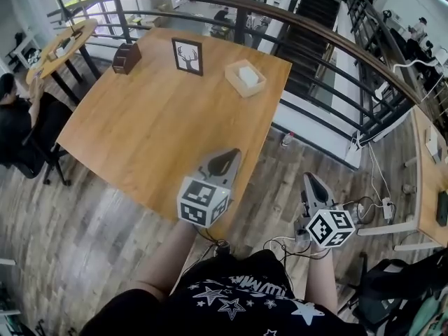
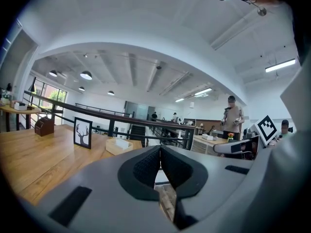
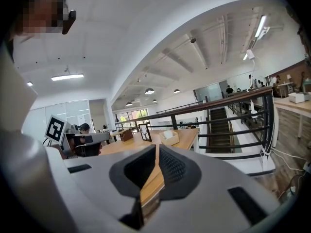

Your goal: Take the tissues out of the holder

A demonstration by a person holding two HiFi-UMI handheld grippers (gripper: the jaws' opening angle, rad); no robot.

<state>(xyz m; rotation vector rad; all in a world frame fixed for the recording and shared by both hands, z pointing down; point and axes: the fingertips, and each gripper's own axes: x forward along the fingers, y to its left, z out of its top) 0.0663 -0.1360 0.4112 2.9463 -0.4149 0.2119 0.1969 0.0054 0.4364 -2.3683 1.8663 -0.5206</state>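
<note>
My left gripper (image 1: 225, 158) and right gripper (image 1: 312, 182) were both closed, empty. White tissues (image 1: 249, 75) lay in a shallow square pale-wood holder (image 1: 241, 90) near the smooth wooden table's (image 1: 140, 138) far right corner.

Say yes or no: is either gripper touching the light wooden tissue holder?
No: left gripper and right gripper hang at the near edge of the wooden table, apart from the light wooden tissue holder.

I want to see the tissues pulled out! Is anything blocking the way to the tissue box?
Nothing visible does. Only open space and bare table lie between the left hand-held gripper, the right hand-held gripper and the tissue holder; the deer picture stands to its left.
</note>
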